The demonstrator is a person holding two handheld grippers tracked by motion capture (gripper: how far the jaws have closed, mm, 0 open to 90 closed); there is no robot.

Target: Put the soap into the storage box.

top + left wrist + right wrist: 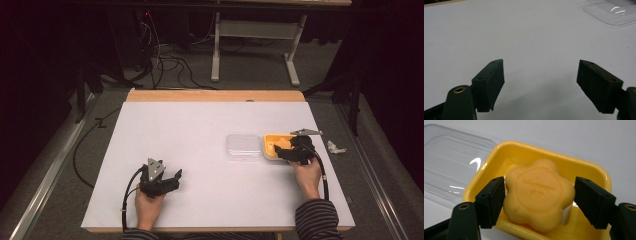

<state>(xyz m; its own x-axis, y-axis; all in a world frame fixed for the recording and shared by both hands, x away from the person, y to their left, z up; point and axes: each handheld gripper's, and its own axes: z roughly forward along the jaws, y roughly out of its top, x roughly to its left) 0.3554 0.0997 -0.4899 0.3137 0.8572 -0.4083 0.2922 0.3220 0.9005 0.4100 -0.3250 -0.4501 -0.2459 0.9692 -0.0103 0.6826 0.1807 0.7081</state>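
Indoors, white table (pixel 200 150), dark room, left gripper (pixel 172 181) jaws apart, right gripper (pixel 539 195) jaws clamped on soap (pixel 539 195).

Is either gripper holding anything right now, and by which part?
The right gripper clasps the flower-shaped soap by its sides, over the yellow dish. The left gripper holds nothing.

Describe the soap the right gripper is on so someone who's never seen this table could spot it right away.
Start at the white table and go to its right side, where a yellow tray sits beside a clear plastic lid. Inside that tray lies the soap, with the right gripper closed around it. It is a pale orange, flower-shaped bar with rounded lobes, unlike the flat see-through lid.
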